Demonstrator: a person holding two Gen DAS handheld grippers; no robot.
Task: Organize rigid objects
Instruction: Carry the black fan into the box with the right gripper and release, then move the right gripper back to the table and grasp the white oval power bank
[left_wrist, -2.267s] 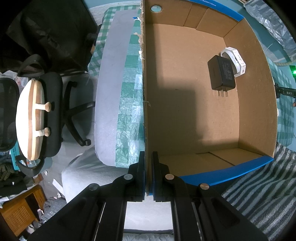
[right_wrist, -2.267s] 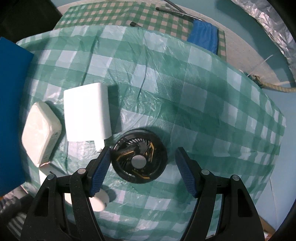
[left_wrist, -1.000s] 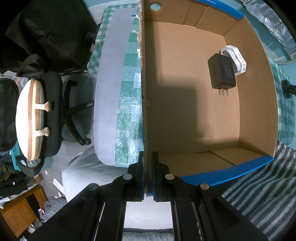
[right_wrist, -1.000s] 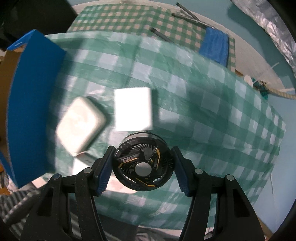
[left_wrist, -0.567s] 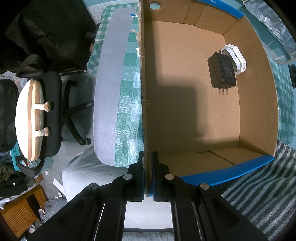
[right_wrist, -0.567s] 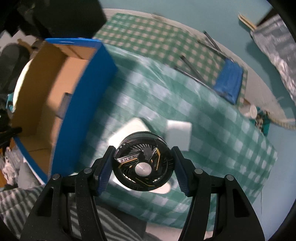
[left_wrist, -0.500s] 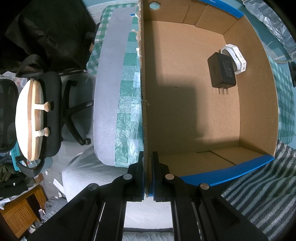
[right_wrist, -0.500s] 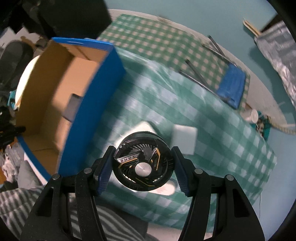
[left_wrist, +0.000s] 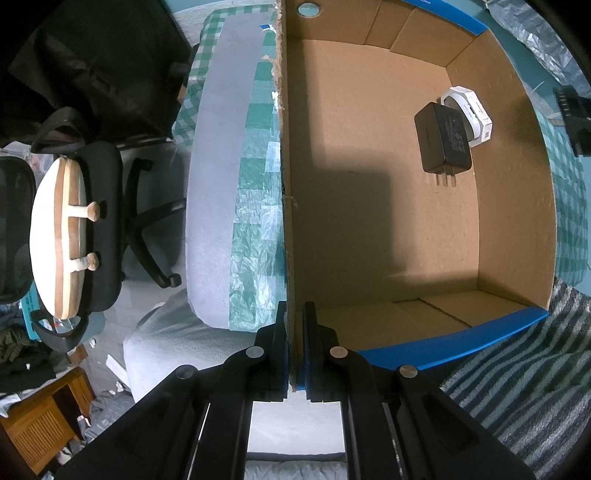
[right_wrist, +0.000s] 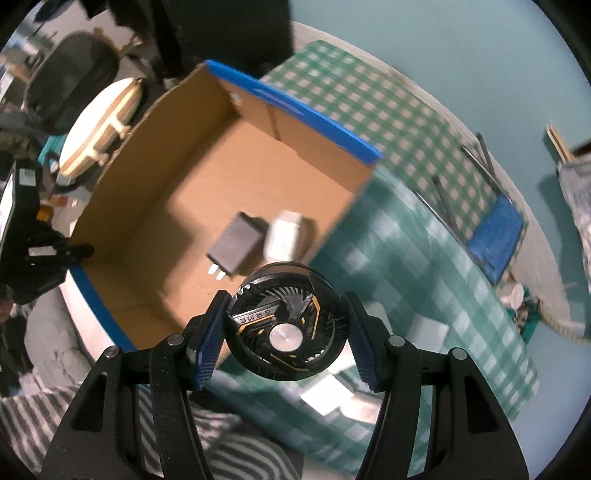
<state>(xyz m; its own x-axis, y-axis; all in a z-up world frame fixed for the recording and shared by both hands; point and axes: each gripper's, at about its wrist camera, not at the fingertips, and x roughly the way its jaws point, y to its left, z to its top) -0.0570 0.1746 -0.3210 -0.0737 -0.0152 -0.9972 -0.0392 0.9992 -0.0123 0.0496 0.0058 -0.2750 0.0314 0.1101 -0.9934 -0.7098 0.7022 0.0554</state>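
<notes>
My right gripper (right_wrist: 286, 328) is shut on a round black fan (right_wrist: 286, 321) with gold trim and holds it in the air above the near right edge of the cardboard box (right_wrist: 184, 192). My left gripper (left_wrist: 294, 354) is shut on the box's left wall (left_wrist: 286, 221) near its front corner. Inside the box lie a black power adapter (left_wrist: 441, 138), prongs toward me, and a white charger (left_wrist: 469, 109) touching it; both also show in the right wrist view, the adapter (right_wrist: 236, 243) and the charger (right_wrist: 286, 232).
The box stands on a green checked tablecloth (right_wrist: 406, 229). White blocks (right_wrist: 325, 395) lie on the cloth under the fan. A blue cloth (right_wrist: 495, 236) and dark rods lie far right. An office chair (left_wrist: 92, 221) stands left of the table. A striped fabric (left_wrist: 517, 387) is nearby.
My right gripper has lifted the fan off the cloth and swung it left, from over the white blocks to the box's edge. The left gripper and box have stayed still.
</notes>
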